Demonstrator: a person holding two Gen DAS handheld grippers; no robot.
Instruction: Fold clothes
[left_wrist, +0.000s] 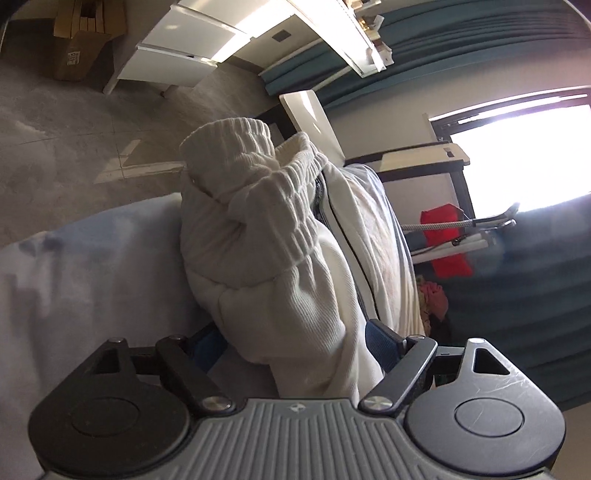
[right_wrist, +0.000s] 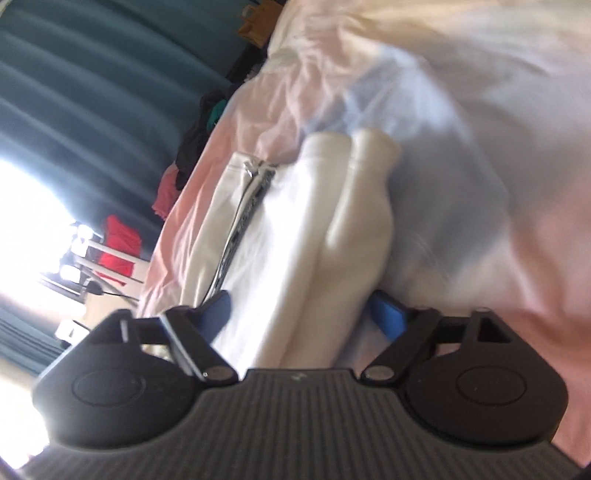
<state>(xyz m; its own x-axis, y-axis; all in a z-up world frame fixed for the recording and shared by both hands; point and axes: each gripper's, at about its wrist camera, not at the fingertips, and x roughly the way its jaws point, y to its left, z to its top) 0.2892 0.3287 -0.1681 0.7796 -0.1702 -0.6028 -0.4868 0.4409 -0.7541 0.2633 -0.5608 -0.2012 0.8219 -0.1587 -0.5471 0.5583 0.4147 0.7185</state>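
A white zip-up jacket (left_wrist: 295, 258) with ribbed cuffs and hem lies bunched and folded on the pale bed sheet (left_wrist: 92, 258). My left gripper (left_wrist: 295, 343) is shut on a thick fold of it, blue pads on either side. In the right wrist view the same white jacket (right_wrist: 295, 240) shows its grey zipper (right_wrist: 243, 221). My right gripper (right_wrist: 303, 314) is shut on another thick fold of it, over the bed sheet (right_wrist: 480, 184). Both views are tilted sideways.
A teal curtain (left_wrist: 517, 314) and a bright window (left_wrist: 524, 162) are beside the bed. A red cloth (left_wrist: 443, 240) hangs on a rack. A cardboard box (left_wrist: 81, 40) and white furniture (left_wrist: 177, 48) stand on the floor. Dark clothes (right_wrist: 195, 140) lie at the bed's edge.
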